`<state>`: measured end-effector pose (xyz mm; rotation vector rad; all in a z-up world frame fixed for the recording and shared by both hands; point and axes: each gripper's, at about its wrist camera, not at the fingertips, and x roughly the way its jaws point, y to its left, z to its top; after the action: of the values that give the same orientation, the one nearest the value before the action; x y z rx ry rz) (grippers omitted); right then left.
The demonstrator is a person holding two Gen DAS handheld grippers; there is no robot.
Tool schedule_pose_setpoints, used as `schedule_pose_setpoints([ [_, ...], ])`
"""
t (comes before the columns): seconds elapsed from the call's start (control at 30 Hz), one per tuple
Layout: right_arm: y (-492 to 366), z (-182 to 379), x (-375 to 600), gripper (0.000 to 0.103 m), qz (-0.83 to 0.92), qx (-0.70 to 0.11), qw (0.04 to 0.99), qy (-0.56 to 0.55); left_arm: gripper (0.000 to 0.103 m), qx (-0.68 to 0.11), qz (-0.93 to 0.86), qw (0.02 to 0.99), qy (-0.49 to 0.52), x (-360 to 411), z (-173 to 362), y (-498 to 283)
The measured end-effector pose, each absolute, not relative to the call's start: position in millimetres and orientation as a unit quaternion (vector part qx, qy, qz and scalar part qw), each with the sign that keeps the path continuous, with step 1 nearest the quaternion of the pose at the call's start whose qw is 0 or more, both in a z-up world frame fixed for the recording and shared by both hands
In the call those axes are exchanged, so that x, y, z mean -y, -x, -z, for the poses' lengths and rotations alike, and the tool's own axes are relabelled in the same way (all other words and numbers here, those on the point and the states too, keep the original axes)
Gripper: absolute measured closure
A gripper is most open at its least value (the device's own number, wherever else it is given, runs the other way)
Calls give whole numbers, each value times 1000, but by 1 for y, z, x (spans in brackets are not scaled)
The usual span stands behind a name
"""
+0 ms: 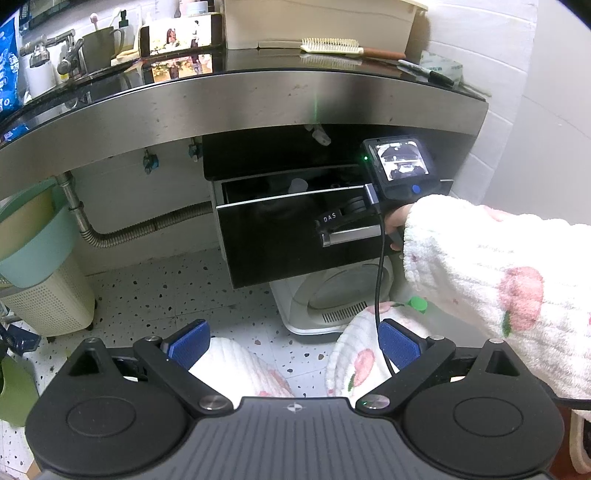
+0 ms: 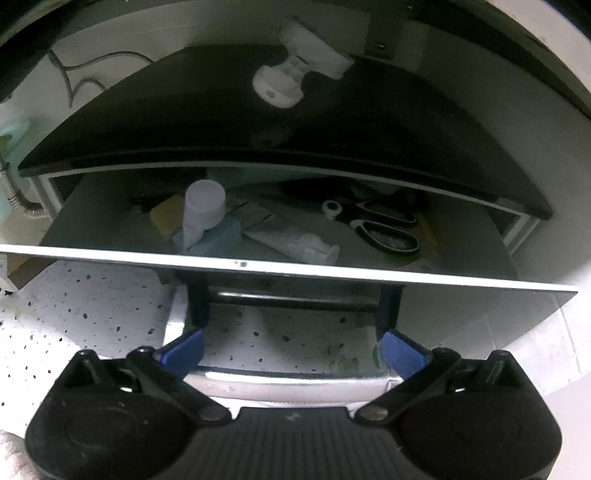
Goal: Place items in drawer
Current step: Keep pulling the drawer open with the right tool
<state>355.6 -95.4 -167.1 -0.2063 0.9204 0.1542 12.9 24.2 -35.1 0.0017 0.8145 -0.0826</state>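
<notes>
The black drawer [image 1: 291,236] under the counter is pulled partly open. My right gripper [image 1: 347,221] is at the drawer's metal handle [image 1: 354,234]. In the right wrist view the right gripper [image 2: 291,349] is open, its blue pads [image 2: 184,350] spread just in front of the handle [image 2: 295,295]. The drawer front [image 2: 461,310] is close ahead. Inside the drawer lie a white bottle [image 2: 203,210], a tube [image 2: 295,240] and scissors [image 2: 376,225]. My left gripper [image 1: 291,343] is open and empty, held low and back from the drawer.
On the dark countertop [image 1: 236,70] lie a comb [image 1: 332,46], a marker pen [image 1: 428,72], a phone [image 1: 181,35] and a mug [image 1: 99,46]. A teal bin [image 1: 33,236] over a perforated basket [image 1: 51,299] stands left. A white appliance [image 1: 332,299] sits under the drawer.
</notes>
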Motion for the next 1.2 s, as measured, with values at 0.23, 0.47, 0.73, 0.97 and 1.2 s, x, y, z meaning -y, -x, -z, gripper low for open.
schedule_pose_setpoints([
  [0.23,-360,169,97,0,-67,-457,885,63,4,-395,37,918,0,-22,34,-12],
  [0.47,-363,172,105,0,-92,-454,885,54,4,-397,36,917,3,-24,35,-12],
  [0.73,-356,174,105,0,-93,-435,894,53,4,-398,33,917,6,-29,35,-12],
  [0.97,-351,173,105,0,-92,-435,894,52,4,-399,31,916,8,-30,35,-13],
  [1.2,-345,173,106,0,-92,-438,893,50,4,-400,32,916,6,-29,36,-12],
])
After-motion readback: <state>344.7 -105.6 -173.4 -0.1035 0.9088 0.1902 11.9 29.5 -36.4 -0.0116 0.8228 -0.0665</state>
